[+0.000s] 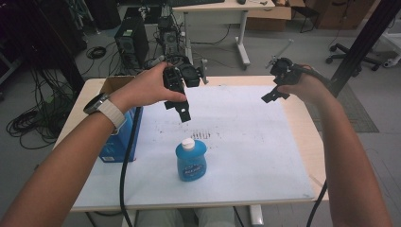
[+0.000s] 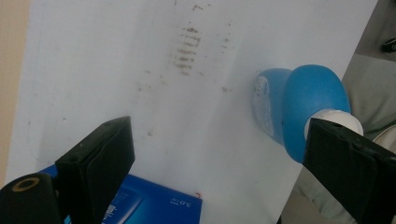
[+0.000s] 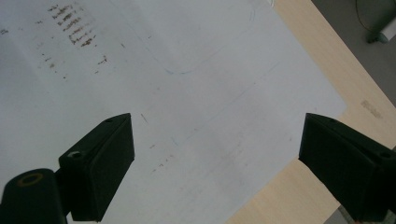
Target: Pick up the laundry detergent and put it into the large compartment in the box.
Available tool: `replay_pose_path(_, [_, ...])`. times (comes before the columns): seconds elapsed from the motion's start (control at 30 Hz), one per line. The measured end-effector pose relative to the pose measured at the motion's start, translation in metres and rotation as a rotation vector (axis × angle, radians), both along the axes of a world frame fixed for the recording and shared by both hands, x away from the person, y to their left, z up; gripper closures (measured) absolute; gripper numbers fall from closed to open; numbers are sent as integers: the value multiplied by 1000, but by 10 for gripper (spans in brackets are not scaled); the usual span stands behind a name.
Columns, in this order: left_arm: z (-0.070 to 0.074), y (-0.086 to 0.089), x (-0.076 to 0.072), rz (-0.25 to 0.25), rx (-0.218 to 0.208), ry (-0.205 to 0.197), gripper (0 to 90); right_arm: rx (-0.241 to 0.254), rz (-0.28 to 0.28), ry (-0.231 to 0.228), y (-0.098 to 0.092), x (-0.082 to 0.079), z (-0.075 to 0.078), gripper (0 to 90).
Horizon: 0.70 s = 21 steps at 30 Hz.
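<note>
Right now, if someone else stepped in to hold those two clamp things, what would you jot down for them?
Left gripper: open, empty, held above the white sheet, just beyond the blue bottle.
Right gripper: open, empty, raised over the sheet's right side.
Bottle: upright near the sheet's front edge, white cap on.
Blue box: at the table's left edge.
Done: nothing gripped.
Left: probably reach for the bottle.

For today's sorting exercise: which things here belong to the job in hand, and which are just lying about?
In the job:
- blue bottle, upright, white cap
- left tongs, open, above the bottle
- right tongs, open, empty

Lying about:
- blue box at the table's left edge
- white sheet, smudged
- computer tower on the floor
</note>
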State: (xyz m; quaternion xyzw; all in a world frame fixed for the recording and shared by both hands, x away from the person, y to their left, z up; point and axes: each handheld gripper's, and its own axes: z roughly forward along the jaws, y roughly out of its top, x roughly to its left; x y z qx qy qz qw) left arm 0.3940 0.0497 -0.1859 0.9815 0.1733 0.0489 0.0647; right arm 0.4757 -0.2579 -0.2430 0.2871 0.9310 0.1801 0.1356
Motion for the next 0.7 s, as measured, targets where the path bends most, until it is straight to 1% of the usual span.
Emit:
replay_pose_path(0.1, [1,0,-1,2,11,-1,87,-16,7,-7,2,-1,-1,102])
replay_pose_path(0.17, [1,0,-2,12,-4,-5,81,-12,5,-11,3,-1,0,101])
replay_pose_path(0.2, [2,1,-1,8,1,-3,79,-10,5,-12,2,-1,0,100])
replay_pose_path(0.23, [2,1,-2,13,-7,-5,79,-9,6,-12,2,-1,0,100])
replay_pose_path(0.33, [3,2,-3,13,-4,-5,79,-9,5,-9,2,-3,0,100])
replay_pose_path(0.5, [5,2,-5,10,0,-7,80,11,-4,2,-1,-5,-6,100])
replay_pose_path(0.6, [5,1,-6,3,-10,-10,80,17,-5,11,-3,-6,-9,100])
replay_pose_path(0.7, [6,1,-6,10,-25,-9,78,8,-5,14,-4,-6,-10,100])
